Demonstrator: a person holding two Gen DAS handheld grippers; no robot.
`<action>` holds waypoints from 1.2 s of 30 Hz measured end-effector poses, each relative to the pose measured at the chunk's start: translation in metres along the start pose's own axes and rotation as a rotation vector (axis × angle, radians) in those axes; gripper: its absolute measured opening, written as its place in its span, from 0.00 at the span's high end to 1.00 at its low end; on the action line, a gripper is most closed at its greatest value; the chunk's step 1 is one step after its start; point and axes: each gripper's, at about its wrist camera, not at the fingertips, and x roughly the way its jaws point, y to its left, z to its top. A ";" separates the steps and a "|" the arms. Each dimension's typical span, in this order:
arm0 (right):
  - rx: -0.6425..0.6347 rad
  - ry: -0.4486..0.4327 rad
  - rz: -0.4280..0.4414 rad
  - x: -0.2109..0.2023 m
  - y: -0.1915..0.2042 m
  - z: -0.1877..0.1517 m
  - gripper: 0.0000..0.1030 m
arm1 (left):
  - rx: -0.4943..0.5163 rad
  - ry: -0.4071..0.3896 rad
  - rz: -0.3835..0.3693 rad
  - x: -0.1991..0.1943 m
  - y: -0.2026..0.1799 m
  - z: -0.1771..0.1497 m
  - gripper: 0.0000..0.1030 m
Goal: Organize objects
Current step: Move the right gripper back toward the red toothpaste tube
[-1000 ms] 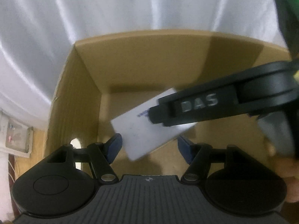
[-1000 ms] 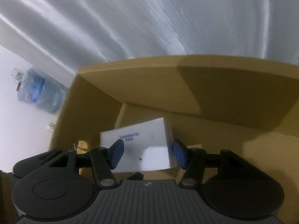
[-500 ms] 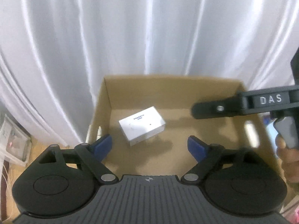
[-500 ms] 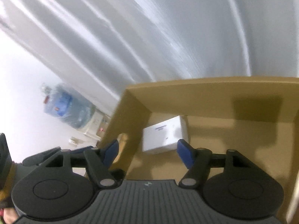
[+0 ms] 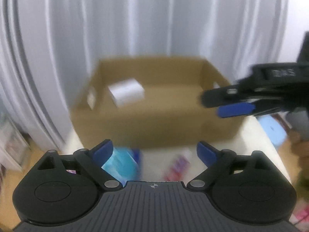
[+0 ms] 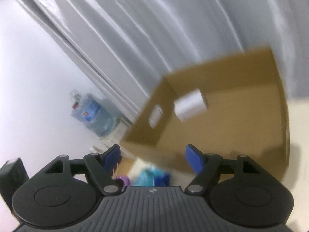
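A white box (image 5: 126,93) lies inside the open cardboard box (image 5: 154,123), near its back left corner; it also shows in the right wrist view (image 6: 190,106) inside the cardboard box (image 6: 231,135). My left gripper (image 5: 154,150) is open and empty, held in front of the cardboard box. My right gripper (image 6: 152,156) is open and empty, tilted, also in front of the box; it shows at the right in the left wrist view (image 5: 235,106). A blue packet (image 5: 121,164) and a red-and-white item (image 5: 179,164) lie on the table before the box. Both views are blurred.
White curtains (image 5: 135,19) hang behind the box. A water bottle (image 6: 92,114) stands on the floor at the left. A light blue item (image 5: 272,131) lies at the table's right edge. A blue packet (image 6: 150,177) and a purple item (image 6: 122,180) lie near my right gripper.
My right gripper let go of the white box inside the cardboard box. Both grippers have pulled back out of the box, and table items have come into view.
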 end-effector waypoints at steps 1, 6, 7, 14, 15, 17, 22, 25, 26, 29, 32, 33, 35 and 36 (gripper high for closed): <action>0.021 0.017 -0.018 0.005 -0.004 -0.015 0.25 | -0.003 0.026 -0.018 0.008 -0.007 -0.010 0.13; 0.137 0.126 -0.114 0.038 -0.031 -0.059 0.35 | 0.061 0.101 -0.017 0.040 -0.028 -0.038 0.24; 0.153 0.147 -0.123 0.041 -0.035 -0.064 0.36 | 0.083 0.112 -0.005 0.045 -0.030 -0.040 0.24; 0.207 0.199 -0.137 0.052 -0.046 -0.076 0.37 | 0.080 0.190 0.032 0.070 -0.026 -0.049 0.26; 0.207 0.201 -0.136 0.054 -0.046 -0.075 0.38 | 0.067 0.197 0.034 0.071 -0.023 -0.049 0.26; 0.211 0.205 -0.136 0.051 -0.050 -0.080 0.40 | 0.042 0.208 0.026 0.075 -0.018 -0.049 0.26; 0.229 0.220 -0.134 0.063 -0.059 -0.080 0.41 | 0.066 0.214 0.015 0.074 -0.021 -0.049 0.27; 0.241 0.226 -0.130 0.067 -0.063 -0.080 0.41 | 0.046 0.232 -0.016 0.074 -0.021 -0.050 0.27; 0.244 0.224 -0.128 0.067 -0.064 -0.079 0.41 | 0.035 0.243 -0.033 0.074 -0.020 -0.051 0.29; 0.250 0.219 -0.130 0.066 -0.066 -0.079 0.41 | -0.005 0.263 -0.099 0.070 -0.018 -0.055 0.32; 0.256 0.219 -0.132 0.066 -0.070 -0.079 0.41 | 0.011 0.268 -0.122 0.064 -0.021 -0.058 0.32; 0.258 0.219 -0.134 0.065 -0.071 -0.079 0.41 | 0.012 0.268 -0.127 0.063 -0.021 -0.058 0.33; 0.263 0.219 -0.135 0.064 -0.073 -0.079 0.41 | 0.003 0.261 -0.134 0.058 -0.017 -0.058 0.33; 0.265 0.219 -0.136 0.063 -0.073 -0.079 0.41 | 0.000 0.257 -0.132 0.055 -0.014 -0.057 0.33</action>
